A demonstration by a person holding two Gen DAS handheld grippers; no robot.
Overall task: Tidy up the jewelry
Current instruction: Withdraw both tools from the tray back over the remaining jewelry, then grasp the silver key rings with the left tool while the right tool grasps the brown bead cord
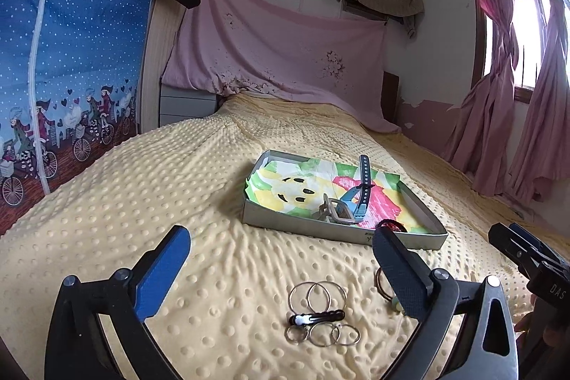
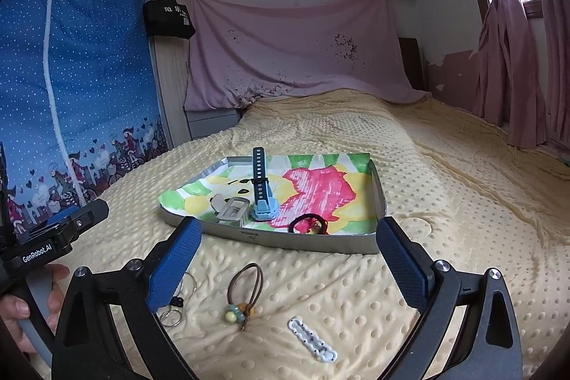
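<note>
A shallow grey box (image 1: 302,227) (image 2: 306,243) lined with coloured paper sits on the bed. It holds a blue watch (image 1: 358,202) (image 2: 263,198), a beige hair claw (image 1: 333,211) (image 2: 231,209) and a dark hair tie (image 1: 393,225) (image 2: 308,223). On the blanket lie a bunch of metal rings with a black clip (image 1: 319,314) (image 2: 174,307), a brown hair tie with beads (image 2: 245,291) (image 1: 383,284) and a white hair clip (image 2: 312,339). My left gripper (image 1: 281,276) is open above the rings. My right gripper (image 2: 288,264) is open above the brown hair tie.
The yellow dotted blanket (image 1: 142,202) covers the bed. A blue fabric wardrobe (image 1: 71,77) stands at the left, a pink sheet (image 1: 278,48) hangs at the head, pink curtains (image 1: 506,116) hang at the right.
</note>
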